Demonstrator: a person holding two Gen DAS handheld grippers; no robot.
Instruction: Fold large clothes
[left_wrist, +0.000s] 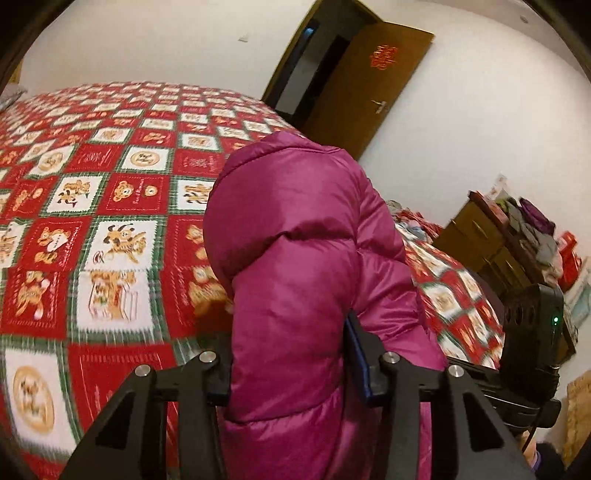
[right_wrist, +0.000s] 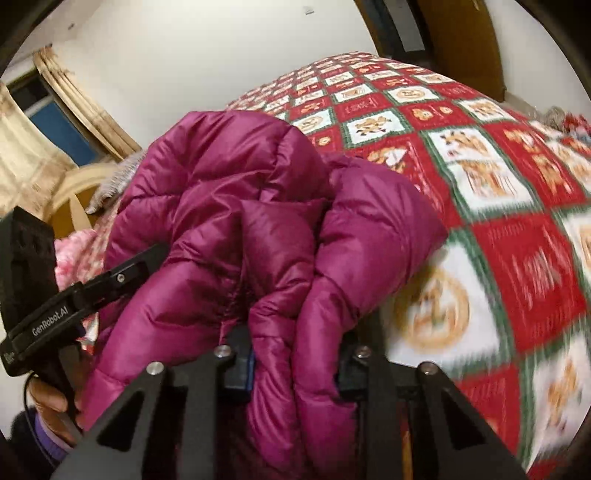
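Note:
A puffy magenta down jacket (left_wrist: 295, 229) hangs bunched above a bed with a red, white and green patchwork cover (left_wrist: 110, 184). My left gripper (left_wrist: 291, 369) is shut on a thick quilted fold that fills the space between its black fingers. In the right wrist view the jacket (right_wrist: 229, 192) is crumpled in several folds over the bed cover (right_wrist: 498, 206). There my right gripper (right_wrist: 295, 369) is shut on another fold of it. The left tool's black body (right_wrist: 44, 325) shows at the left edge, held by a hand (right_wrist: 51, 402).
A brown wooden door (left_wrist: 369, 92) stands open at the far wall. A wooden dresser piled with clothes (left_wrist: 498, 240) stands to the right of the bed. A curtained window (right_wrist: 55, 122), a cream chair back (right_wrist: 74, 192) and a pink fluffy item (right_wrist: 74, 251) lie left of the bed.

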